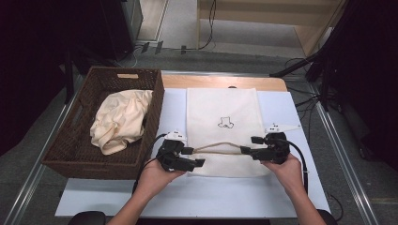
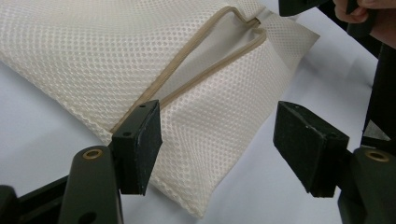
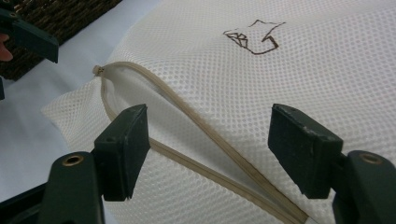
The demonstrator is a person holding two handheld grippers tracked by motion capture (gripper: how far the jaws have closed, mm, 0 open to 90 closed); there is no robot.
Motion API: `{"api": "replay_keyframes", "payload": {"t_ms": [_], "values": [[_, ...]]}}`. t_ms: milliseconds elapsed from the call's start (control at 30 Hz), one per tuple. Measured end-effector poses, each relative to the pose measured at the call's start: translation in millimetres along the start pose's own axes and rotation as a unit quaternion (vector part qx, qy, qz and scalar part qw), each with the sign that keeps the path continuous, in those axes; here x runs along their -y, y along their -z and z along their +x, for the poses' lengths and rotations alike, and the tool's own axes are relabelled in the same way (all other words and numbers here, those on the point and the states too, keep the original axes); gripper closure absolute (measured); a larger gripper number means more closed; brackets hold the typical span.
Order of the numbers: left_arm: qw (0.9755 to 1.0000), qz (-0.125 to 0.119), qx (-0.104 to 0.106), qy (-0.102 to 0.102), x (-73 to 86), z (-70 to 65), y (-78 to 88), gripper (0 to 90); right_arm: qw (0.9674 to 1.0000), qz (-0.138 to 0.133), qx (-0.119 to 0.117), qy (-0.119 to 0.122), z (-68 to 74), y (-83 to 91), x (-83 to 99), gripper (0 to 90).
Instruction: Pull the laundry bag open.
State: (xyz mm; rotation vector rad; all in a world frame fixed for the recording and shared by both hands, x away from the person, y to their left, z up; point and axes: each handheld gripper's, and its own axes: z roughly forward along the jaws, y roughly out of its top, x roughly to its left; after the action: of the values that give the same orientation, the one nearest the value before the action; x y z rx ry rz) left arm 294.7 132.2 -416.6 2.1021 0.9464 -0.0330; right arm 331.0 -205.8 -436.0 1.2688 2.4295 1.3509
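A cream mesh laundry bag (image 1: 223,105) with a small dark line drawing (image 1: 226,123) lies flat on the white mat. Its tan zipper (image 1: 218,148) runs across the near end and gapes slightly. My left gripper (image 1: 193,156) is at the zipper's left end, jaws open, with the bag's corner (image 2: 187,154) lying below them and not pinched. My right gripper (image 1: 250,145) stands open at the zipper's right end. In the right gripper view the zipper (image 3: 187,130) runs under the spread jaws of my right gripper (image 3: 210,140).
A dark wicker basket (image 1: 70,154) at the left holds a crumpled cream cloth (image 1: 119,119). The white mat (image 1: 187,197) covers the table, with a wooden edge (image 1: 211,82) at the back. Metal rails run along both sides.
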Motion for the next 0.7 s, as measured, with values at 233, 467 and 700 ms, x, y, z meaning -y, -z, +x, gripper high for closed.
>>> {"api": "replay_keyframes", "payload": {"t_ms": [233,467,700], "values": [[1.0000,-0.001,-0.002,-0.001,2.6,-2.6,4.3,32.7,0.9999,-0.001,-0.010,0.005,6.5,-6.2,-5.8,27.9],[1.0000,-0.001,0.000,0.000,5.9,-6.8,7.8,32.7,0.9995,0.006,-0.020,0.022,14.5,-12.1,-10.1,28.2],[1.0000,0.001,-0.001,0.003,7.9,-7.2,10.7,32.7,0.9994,0.007,-0.022,0.027,18.5,-16.7,-12.8,30.7]]}}
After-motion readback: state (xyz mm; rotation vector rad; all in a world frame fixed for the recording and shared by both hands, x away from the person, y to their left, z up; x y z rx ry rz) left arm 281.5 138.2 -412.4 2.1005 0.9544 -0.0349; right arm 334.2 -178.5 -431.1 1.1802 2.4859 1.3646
